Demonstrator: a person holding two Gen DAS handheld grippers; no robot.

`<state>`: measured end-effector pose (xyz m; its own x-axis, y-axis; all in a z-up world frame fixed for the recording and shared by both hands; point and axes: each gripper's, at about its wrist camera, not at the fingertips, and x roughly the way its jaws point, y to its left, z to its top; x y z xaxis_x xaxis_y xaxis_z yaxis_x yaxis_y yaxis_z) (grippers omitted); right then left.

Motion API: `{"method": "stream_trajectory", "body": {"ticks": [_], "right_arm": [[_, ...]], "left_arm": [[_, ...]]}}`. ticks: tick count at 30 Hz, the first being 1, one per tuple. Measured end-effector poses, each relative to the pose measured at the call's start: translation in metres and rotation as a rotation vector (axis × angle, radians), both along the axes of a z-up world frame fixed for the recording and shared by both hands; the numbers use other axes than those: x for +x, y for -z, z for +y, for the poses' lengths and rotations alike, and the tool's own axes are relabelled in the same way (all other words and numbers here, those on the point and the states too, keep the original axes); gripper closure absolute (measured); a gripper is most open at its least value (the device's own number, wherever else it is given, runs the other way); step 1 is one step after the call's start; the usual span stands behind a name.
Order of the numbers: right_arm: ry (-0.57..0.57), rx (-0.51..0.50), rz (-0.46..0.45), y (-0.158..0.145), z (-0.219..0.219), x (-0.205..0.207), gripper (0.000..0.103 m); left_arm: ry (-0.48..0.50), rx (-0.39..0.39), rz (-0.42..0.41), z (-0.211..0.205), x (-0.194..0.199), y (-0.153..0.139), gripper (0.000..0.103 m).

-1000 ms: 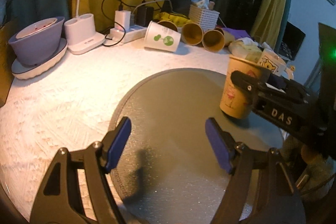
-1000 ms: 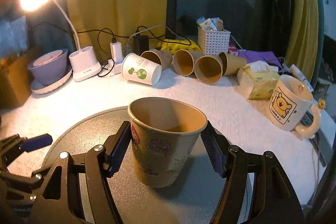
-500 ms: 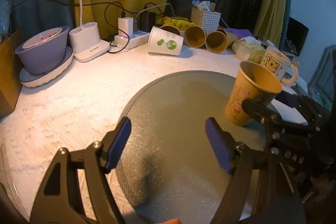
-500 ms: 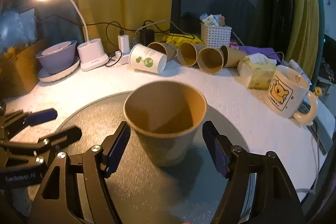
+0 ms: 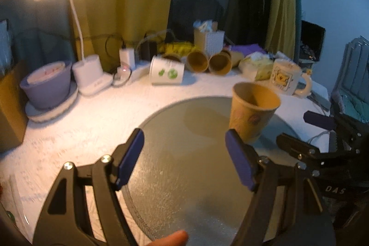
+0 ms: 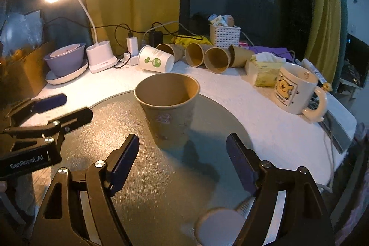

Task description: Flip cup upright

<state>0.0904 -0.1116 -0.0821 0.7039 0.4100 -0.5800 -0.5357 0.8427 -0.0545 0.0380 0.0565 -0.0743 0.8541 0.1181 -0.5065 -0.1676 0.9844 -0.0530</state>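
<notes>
A brown paper cup [image 6: 169,112] with small printed figures stands upright, mouth up, on the round grey mat [image 6: 143,176]. It also shows in the left wrist view [image 5: 252,114]. My right gripper [image 6: 182,165] is open and empty, drawn back just in front of the cup, not touching it. My left gripper [image 5: 184,163] is open and empty above the mat, left of the cup. It also shows at the left of the right wrist view [image 6: 62,107]; the right gripper shows at the right of the left wrist view [image 5: 304,130].
Several paper cups [image 6: 207,57] lie on their sides at the back beside a white cup [image 6: 155,60]. A bear mug [image 6: 296,90], tissue pack [image 6: 264,69], white basket [image 6: 224,35], lit desk lamp [image 6: 101,57] and purple bowl [image 6: 65,59] ring the mat.
The right gripper has drawn back from the upright cup, which now stands free on the mat. The left gripper has risen and pulled back a little.
</notes>
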Motion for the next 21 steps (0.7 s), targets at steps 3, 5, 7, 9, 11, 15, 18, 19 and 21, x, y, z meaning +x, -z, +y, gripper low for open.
{"method": "stream_trajectory", "body": {"ticks": [3,5,7,9,11,15,18,19,21], "right_arm": [[0.012,0.009,-0.003,-0.005,-0.008,-0.006,0.022],[0.024,0.025,0.008,-0.009,-0.014,-0.011,0.022],[0.046,0.041,-0.001,-0.015,-0.021,-0.017,0.022],[0.066,0.052,-0.025,-0.023,-0.026,-0.023,0.022],[0.077,0.067,-0.046,-0.032,-0.031,-0.028,0.022],[0.085,0.094,-0.081,-0.049,-0.04,-0.038,0.022],[0.08,0.101,-0.105,-0.06,-0.041,-0.045,0.022],[0.078,0.104,-0.112,-0.064,-0.042,-0.047,0.022],[0.074,0.11,-0.132,-0.071,-0.043,-0.053,0.022]], "left_arm": [[0.023,0.012,-0.059,-0.006,-0.009,-0.01,0.028],[0.04,0.018,-0.105,-0.01,-0.017,-0.017,0.014],[0.053,0.024,-0.152,-0.012,-0.026,-0.025,0.013],[0.057,0.056,-0.193,-0.016,-0.033,-0.034,0.013],[0.061,0.095,-0.243,-0.021,-0.041,-0.042,0.013],[0.079,0.12,-0.321,-0.026,-0.057,-0.055,0.012],[0.093,0.119,-0.351,-0.028,-0.063,-0.06,0.012],[0.094,0.115,-0.356,-0.028,-0.064,-0.061,0.012],[0.097,0.103,-0.359,-0.027,-0.065,-0.062,0.012]]}}
